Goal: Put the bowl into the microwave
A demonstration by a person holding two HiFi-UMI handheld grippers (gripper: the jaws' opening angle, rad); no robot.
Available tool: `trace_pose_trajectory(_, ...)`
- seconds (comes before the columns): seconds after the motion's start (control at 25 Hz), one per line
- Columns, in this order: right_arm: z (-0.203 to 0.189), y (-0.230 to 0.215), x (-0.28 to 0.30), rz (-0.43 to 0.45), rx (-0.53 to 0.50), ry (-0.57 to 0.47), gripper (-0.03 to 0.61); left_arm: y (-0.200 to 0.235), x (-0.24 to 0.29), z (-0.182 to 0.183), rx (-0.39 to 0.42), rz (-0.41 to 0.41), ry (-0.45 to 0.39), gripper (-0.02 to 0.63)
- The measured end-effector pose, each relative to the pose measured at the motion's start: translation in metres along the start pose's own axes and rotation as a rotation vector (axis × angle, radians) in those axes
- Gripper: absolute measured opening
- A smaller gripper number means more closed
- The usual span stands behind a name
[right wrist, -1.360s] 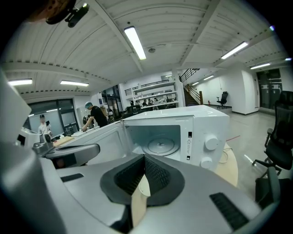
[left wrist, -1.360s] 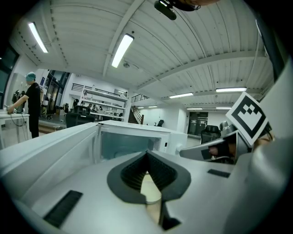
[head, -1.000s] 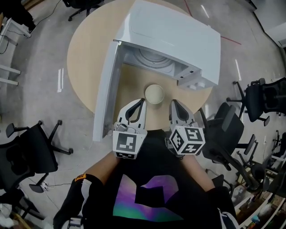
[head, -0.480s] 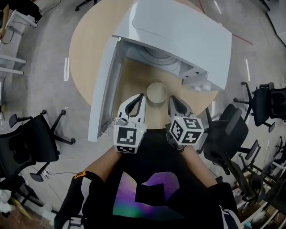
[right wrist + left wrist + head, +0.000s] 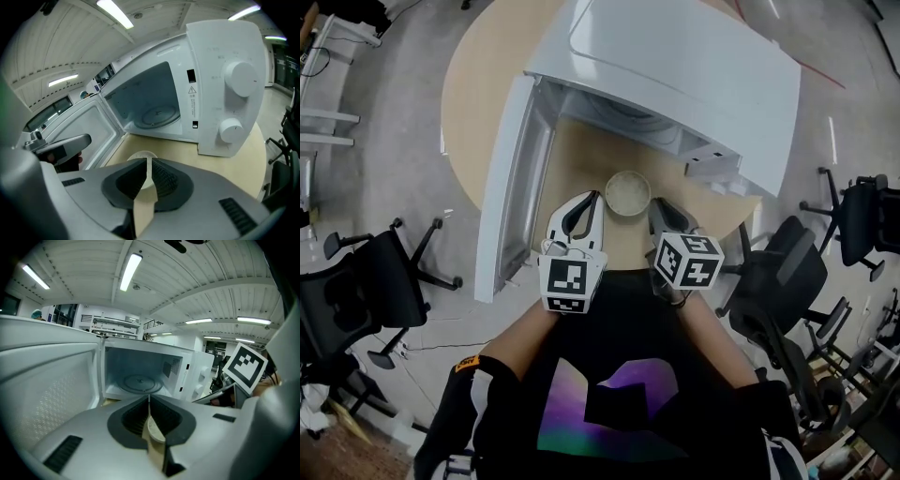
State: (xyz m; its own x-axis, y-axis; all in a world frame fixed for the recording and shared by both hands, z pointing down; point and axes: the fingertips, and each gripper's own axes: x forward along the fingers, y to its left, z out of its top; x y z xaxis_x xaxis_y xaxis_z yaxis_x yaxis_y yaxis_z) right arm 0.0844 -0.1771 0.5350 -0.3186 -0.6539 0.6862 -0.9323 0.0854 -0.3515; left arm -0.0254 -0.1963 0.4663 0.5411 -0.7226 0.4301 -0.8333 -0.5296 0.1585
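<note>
While the head view is showing the layout from above, only the gripper views are looking into the cavity of the microwave (image 5: 675, 66): one turntable (image 5: 139, 380). Only the right gripper view is showing the panel, with two dials: upper knob (image 5: 240, 78) and lower knob (image 5: 230, 130).

One bowl (image 5: 627, 192) is sitting on the round table (image 5: 487, 84) at frame centre, in front of the open cavity and between the two gripper noses. One door (image 5: 511, 178) is standing open at left.

Left gripper (image 5: 593, 199) and right gripper (image 5: 654, 204) are both showing fingertips pressed together, nothing clamped.

Jaws are mostly hiding the bowl in the gripper views. The right one is showing only its rim, and the cream sliver in the left one's gap is probably the bowl. The frame's top edge is cutting off the microwave's far side.
</note>
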Motion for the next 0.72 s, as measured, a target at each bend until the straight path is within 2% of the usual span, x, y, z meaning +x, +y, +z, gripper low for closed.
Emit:
trace_pose_trajectory(0.2,-0.008,-0.008,0.013,0.037,0.067,0.049,0.072,0.001,0.012,-0.007,0.003,0.005,0.035,0.047)
trace_pose_trajectory(0.72,-0.027,-0.023,0.040,0.083,0.221,0.155,0.078,0.011,0.027,-0.023,0.005,0.034,0.107,0.063)
